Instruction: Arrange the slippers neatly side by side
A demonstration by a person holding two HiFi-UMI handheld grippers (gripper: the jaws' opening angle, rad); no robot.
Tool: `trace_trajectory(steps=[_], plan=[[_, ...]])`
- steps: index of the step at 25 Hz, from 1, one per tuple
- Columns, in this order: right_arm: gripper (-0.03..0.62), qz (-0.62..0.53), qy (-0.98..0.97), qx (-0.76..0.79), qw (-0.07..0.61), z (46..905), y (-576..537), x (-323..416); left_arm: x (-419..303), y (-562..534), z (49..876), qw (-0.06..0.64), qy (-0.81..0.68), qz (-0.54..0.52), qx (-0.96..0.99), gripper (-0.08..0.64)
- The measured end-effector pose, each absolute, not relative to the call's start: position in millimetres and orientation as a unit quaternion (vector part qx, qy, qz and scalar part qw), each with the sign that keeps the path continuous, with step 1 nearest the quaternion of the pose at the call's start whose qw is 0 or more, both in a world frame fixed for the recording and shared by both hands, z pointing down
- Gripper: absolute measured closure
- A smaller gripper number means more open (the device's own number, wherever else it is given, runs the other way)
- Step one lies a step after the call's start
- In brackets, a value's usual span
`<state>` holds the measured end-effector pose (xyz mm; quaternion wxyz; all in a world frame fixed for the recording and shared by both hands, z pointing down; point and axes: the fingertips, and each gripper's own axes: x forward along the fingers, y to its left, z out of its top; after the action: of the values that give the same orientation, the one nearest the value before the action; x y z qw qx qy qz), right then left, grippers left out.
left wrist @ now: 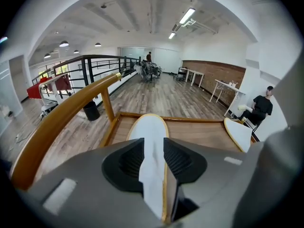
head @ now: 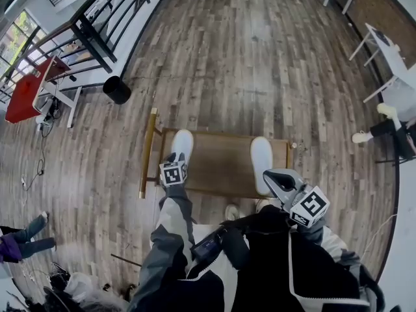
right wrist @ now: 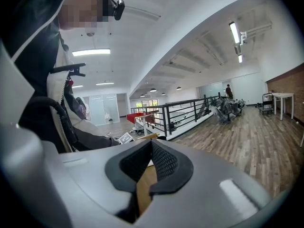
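With left gripper (head: 177,158) jaws spread round the heel of the white slipper (head: 182,143) at the low wooden table's (head: 221,168) left end, back straight off without dragging it, then part right gripper's (head: 272,176) pressed-together, empty jaws for the other slipper (head: 262,164) at the right end.

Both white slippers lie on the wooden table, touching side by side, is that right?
Not touching. Both lie on the wooden table, but apart: the left slipper near one end, the right slipper near the other. The head view shows it.
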<state>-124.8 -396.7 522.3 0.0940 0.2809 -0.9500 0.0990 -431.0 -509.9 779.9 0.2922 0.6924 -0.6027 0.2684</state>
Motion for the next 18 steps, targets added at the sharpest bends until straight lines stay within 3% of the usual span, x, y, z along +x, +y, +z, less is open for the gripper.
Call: trace_trajectory(steps=[3, 8, 10, 13, 18], plan=[[0.588, 0.100, -0.952, 0.275, 0.094, 523.6, -395.9, -129.8, -430.5, -508.3, 782.2, 0.297, -0.600, 0.273, 0.691, 0.360], [0.588, 0.100, -0.955, 0.265, 0.090, 527.1, -397.2, -137.1, -423.1, -507.5, 766.5, 0.292, -0.605, 0.249, 0.698, 0.353], [0.588, 0.106, -0.955, 0.263, 0.085, 529.7, -400.2, -141.1, -413.1, -509.2, 746.0, 0.280, -0.606, 0.221, 0.710, 0.392], [0.588, 0.104, -0.956, 0.262, 0.076, 527.7, -407.1, -146.8, -381.0, -510.7, 691.9, 0.240, -0.597, 0.146, 0.751, 0.522], [0.588, 0.087, -0.962, 0.251, 0.067, 521.4, -412.3, -161.6, -319.2, -485.3, 581.6, 0.153, -0.542, 0.018, 0.826, 0.540]])
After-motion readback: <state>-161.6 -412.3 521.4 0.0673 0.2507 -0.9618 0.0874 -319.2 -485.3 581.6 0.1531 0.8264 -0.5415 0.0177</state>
